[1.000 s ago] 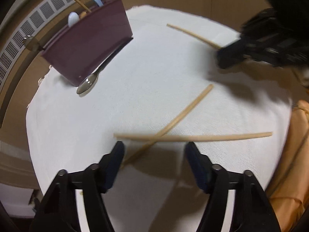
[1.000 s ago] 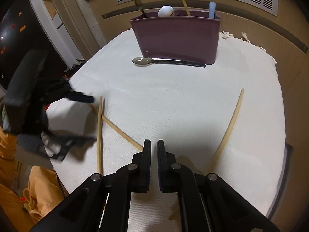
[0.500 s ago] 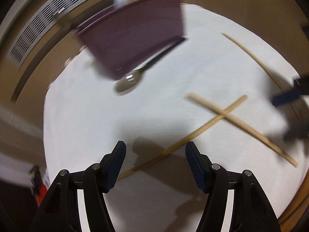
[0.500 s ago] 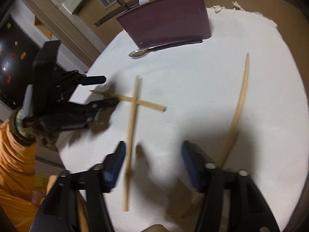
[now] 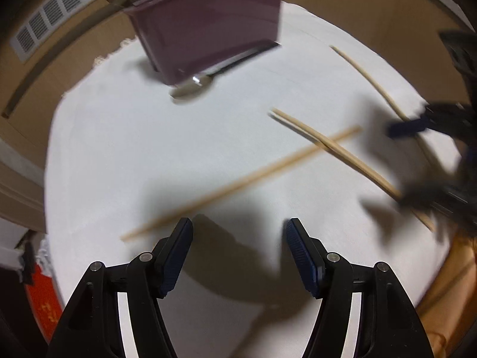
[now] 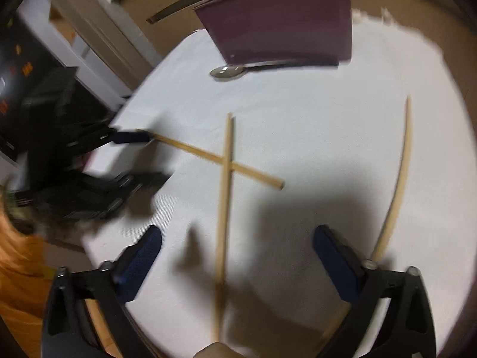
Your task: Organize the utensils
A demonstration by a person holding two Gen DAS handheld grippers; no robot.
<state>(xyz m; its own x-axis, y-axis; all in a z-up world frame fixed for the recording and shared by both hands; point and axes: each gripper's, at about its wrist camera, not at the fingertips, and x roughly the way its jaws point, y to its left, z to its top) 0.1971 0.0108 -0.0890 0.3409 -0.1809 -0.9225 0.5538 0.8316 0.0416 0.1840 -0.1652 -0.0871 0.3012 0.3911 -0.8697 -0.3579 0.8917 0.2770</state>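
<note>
Both hand-held grippers open over loose chopsticks
Right hand-held gripper straddles one chopstick, crossed with another; left hand-held gripper holds nothing; spoon lies beside the bin on the bench.

Bare cloth lies open between the bin at the far edge and two crossed sticks mid-table. A spoon lies just before the bin's front wall. A third stick borders the right side, with clear cloth between it and the cross.
</note>
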